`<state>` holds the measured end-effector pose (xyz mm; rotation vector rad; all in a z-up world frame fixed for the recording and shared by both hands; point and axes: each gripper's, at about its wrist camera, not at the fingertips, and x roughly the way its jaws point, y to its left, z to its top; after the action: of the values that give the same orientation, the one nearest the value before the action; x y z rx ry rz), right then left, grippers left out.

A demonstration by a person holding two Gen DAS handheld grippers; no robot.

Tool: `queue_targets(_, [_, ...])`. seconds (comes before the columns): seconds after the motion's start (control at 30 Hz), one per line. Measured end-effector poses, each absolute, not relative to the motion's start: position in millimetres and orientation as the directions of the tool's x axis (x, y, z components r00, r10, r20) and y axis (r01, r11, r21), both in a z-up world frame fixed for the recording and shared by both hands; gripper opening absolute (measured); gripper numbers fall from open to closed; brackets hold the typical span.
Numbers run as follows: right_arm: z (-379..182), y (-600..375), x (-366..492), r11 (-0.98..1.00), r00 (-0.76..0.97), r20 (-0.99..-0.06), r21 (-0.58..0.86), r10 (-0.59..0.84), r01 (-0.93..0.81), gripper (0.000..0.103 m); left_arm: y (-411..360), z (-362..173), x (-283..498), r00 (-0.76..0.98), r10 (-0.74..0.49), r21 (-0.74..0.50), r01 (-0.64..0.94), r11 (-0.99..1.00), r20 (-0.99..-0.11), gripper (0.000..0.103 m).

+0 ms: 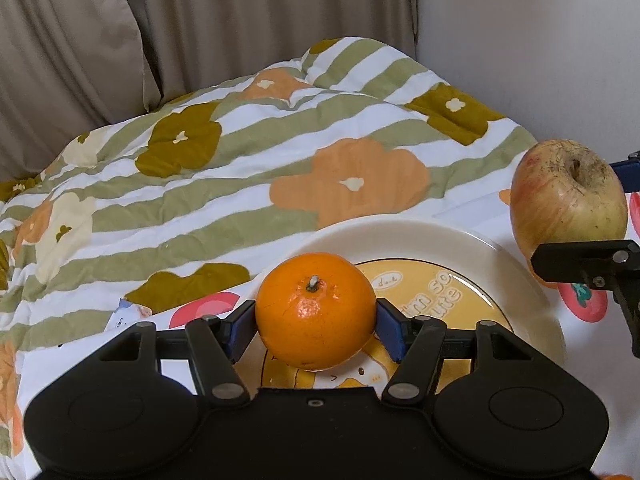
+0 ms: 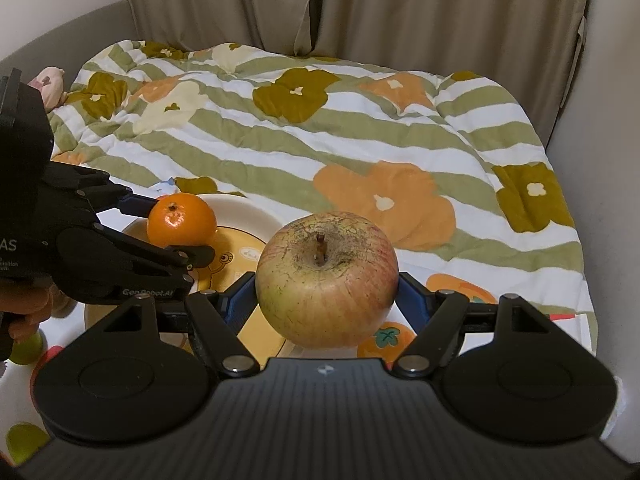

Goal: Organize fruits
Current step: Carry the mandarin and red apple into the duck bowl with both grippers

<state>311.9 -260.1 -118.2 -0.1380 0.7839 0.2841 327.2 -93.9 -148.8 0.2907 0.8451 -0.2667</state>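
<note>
My left gripper is shut on an orange mandarin and holds it over the left part of a cream plate with a yellow cartoon centre. My right gripper is shut on a red-yellow apple and holds it just right of the plate. In the left wrist view the apple and the right gripper show at the right edge. In the right wrist view the mandarin and the left gripper show at the left.
The plate lies on a white cloth with fruit prints, on a bed with a green-striped floral quilt. Beige curtains hang behind. A pink plush lies far left. A green fruit sits at the lower left.
</note>
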Motion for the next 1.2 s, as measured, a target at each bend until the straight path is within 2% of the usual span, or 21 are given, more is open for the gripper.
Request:
queue_targets(0.07, [-117.8,-259.1,312.1,0.953,0.673,-0.711,-0.016,0.202,-0.303,0.089,-92.0,-140.6,322.8,0.655,-0.140,0.139,0.354,0.925,-0.743,0.092])
queue_targets(0.1, [-117.5,-258.7,312.3,0.952,0.673,-0.712,-0.016,0.203,-0.304,0.089,-89.9,-136.1,320.6,0.663,-0.150,0.133,0.357,0.925,-0.734,0.094])
queue_targets(0.53, [-123.5,-235.6,320.4,0.929,0.647,-0.722,-0.016,0.244,-0.369,0.089,-57.5,-111.7,286.2,0.675,-0.118,0.117,0.292,0.949,-0.728,0.094])
queue_targets(1.2, [-157.7,-193.5,341.2,0.859,0.616,-0.737,-0.095,0.279,-0.504,0.089,-41.4,-116.7,271.6,0.663,-0.052,0.125,0.216,0.968,-0.747,0.094])
